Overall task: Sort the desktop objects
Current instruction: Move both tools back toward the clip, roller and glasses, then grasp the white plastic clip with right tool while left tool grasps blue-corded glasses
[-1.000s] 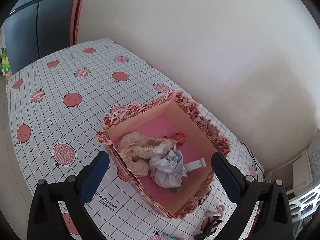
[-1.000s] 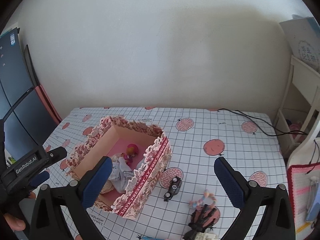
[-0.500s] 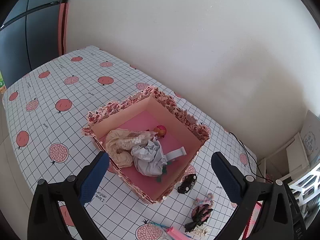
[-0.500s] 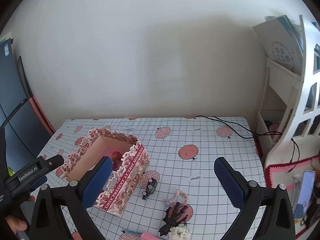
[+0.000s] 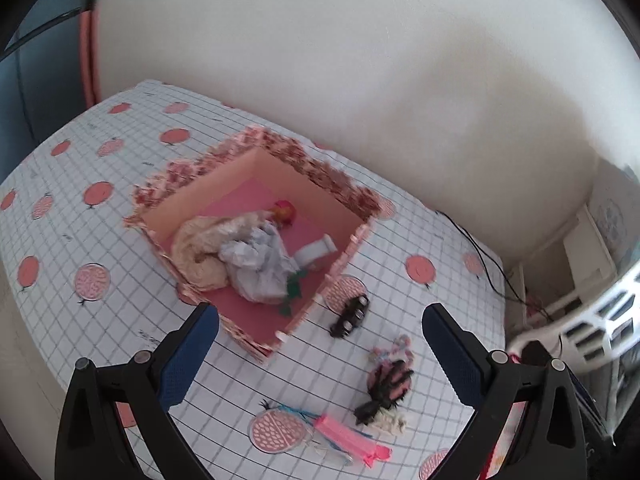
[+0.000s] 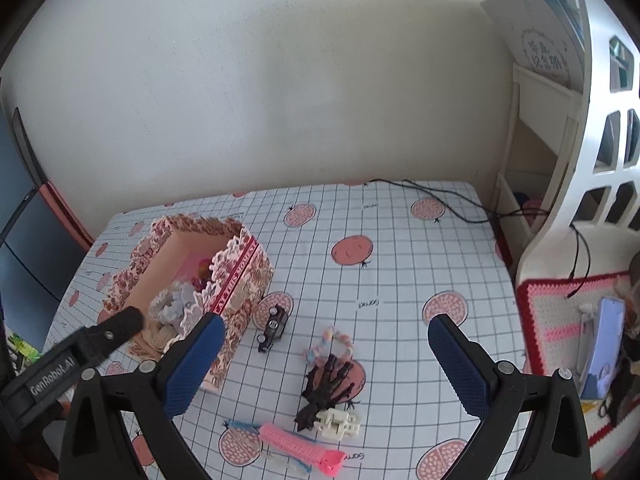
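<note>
floral box [image 6: 240, 280] holds cloths; small items, perhaps clips [image 6: 328, 384], beside it.

Soft, even daylight, no harsh glare. Left wrist view is motion-blurred throughout; right wrist view is sharp. Broad dim shadow on the wall [image 6: 304, 92] around 12 o'clock. Heavy fisheye bending, black vignette in the corners. Counter [image 6: 400, 264] grid lines curve towards the edges.

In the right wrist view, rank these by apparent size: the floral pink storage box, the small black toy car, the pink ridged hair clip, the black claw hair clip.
1. Floral pink storage box, by far.
2. Pink ridged hair clip and black claw hair clip: look alike in extent, and both lie nearer the camera, so unranked.
3. Small black toy car, smallest.
</note>
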{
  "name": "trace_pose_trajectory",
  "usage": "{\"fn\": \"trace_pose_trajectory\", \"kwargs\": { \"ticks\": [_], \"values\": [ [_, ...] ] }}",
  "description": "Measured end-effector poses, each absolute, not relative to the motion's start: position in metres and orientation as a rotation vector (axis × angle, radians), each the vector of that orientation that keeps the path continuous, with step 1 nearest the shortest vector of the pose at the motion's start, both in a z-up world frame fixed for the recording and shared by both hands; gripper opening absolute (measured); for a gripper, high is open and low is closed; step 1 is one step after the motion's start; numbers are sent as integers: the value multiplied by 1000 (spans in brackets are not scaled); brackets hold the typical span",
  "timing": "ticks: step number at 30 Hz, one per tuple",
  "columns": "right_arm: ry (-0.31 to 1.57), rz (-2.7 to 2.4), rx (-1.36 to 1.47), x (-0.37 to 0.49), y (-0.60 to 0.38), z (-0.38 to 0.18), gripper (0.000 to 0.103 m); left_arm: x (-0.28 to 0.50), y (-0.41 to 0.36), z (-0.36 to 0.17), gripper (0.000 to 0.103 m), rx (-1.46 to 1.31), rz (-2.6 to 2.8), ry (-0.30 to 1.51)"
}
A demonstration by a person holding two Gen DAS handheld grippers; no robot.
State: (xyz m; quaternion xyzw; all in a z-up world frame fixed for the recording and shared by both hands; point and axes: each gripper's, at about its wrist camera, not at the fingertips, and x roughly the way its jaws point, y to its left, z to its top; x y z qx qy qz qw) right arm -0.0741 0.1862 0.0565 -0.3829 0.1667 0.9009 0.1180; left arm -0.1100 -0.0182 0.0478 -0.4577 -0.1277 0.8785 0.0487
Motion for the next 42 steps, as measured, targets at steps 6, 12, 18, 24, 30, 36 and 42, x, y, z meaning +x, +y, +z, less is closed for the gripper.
{"fn": "trace_pose_trajectory", "kwargs": {
  "ticks": [6,12,18,24,30,36,42],
  "values": [
    [508,2566,-1192,-61,190,27,103,-98,-7,35,102,-1429,2666,-305],
    [488,2531,-1261,-59,186,1,103,-92,-16,17,102,-1495,2675,-292],
    [487,2464,-1378,-65,178,-35,103,-93,-20,-15,102,-1619,2624,-297],
    [515,2413,-1451,-65,175,-63,103,-94,-21,-53,102,-1774,2555,-295],
    [604,2373,-1510,-65,177,-91,103,-95,-20,-82,101,-1877,2485,-331],
    [653,2346,-1549,-65,177,-108,100,-96,-19,-97,97,-1925,2450,-354],
    [671,2357,-1561,-65,174,-112,89,-94,-16,-103,84,-1942,2410,-366]
  ]
}}
